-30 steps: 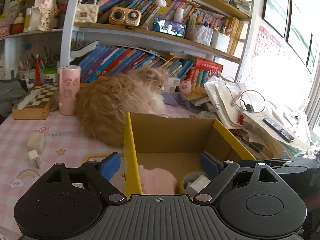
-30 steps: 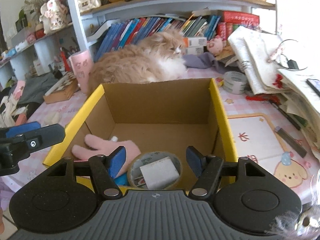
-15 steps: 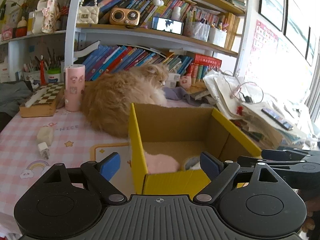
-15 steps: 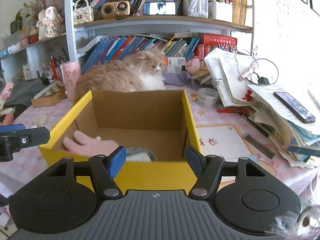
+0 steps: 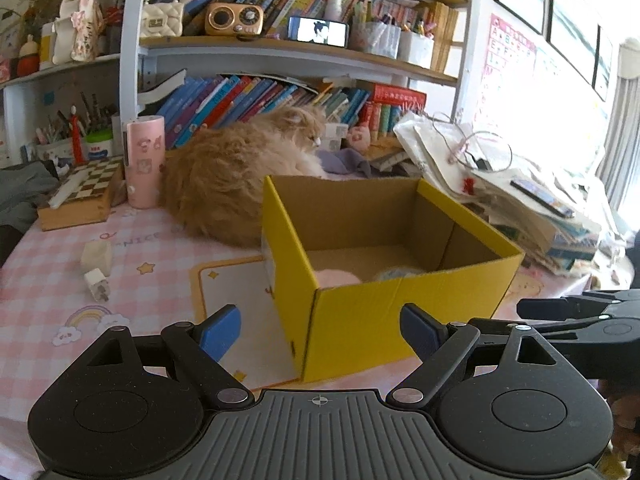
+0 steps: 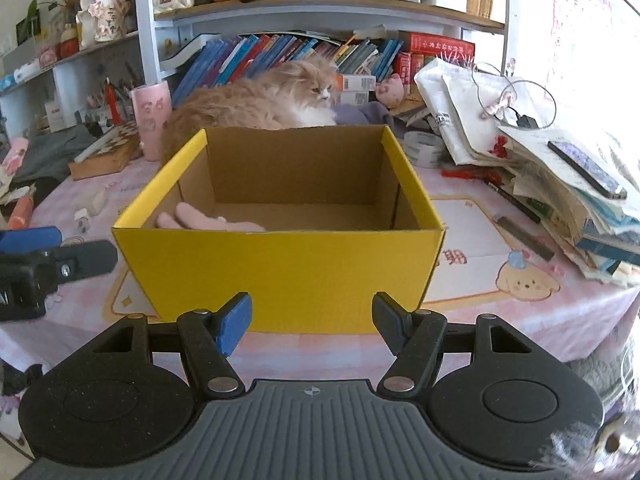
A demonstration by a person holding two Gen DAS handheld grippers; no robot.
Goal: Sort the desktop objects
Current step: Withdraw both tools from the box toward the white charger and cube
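Both claws, left claw point(image 5: 320, 330) wide and right claw point(image 6: 311, 320) half open, hang empty near the yellow box point(image 6: 280, 264). Between items: the white charger point(image 5: 96, 285) at far left looks next, needing a reach.

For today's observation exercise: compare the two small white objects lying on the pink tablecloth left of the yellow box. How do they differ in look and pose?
The white block is the larger of the two, cream-toned and plain-faced, and lies farther from the camera. The white plug adapter is smaller, brighter white, with metal prongs pointing toward the camera. Both are boxy, lie loose on the tablecloth, close together but apart, outside the yellow box.
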